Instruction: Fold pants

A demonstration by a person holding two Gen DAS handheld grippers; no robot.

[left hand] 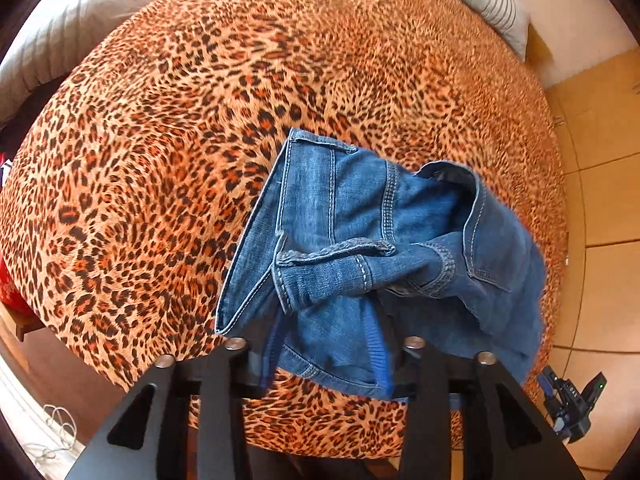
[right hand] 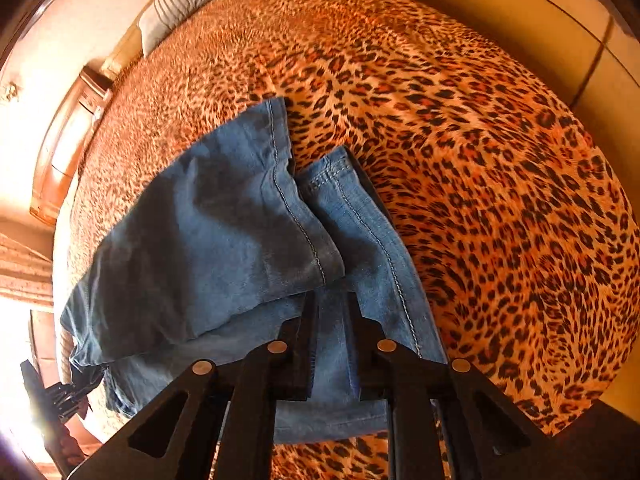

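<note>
Folded jeans (left hand: pixel 360 248) lie under both parted grippers, left gripper (left hand: pixel 332 368) wide, right gripper (right hand: pixel 334 356) narrower, neither gripping; open leopard-print bedspread (left hand: pixel 160 160) beyond.

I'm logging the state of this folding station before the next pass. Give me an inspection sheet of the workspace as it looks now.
Surface: bed under a leopard-print cover, mostly bare.
Job's things: blue jeans, bunched near the bed's near edge; hems show in the right wrist view.
Clutter: striped pillow at the far end.
Grippers: left gripper open, denim between its fingers; right gripper open, denim between its fingers, pads apart from it.
Cables: thin white cord on the floor.
Surroundings: tiled floor, grey bedding beside the bed, wooden furniture.
</note>
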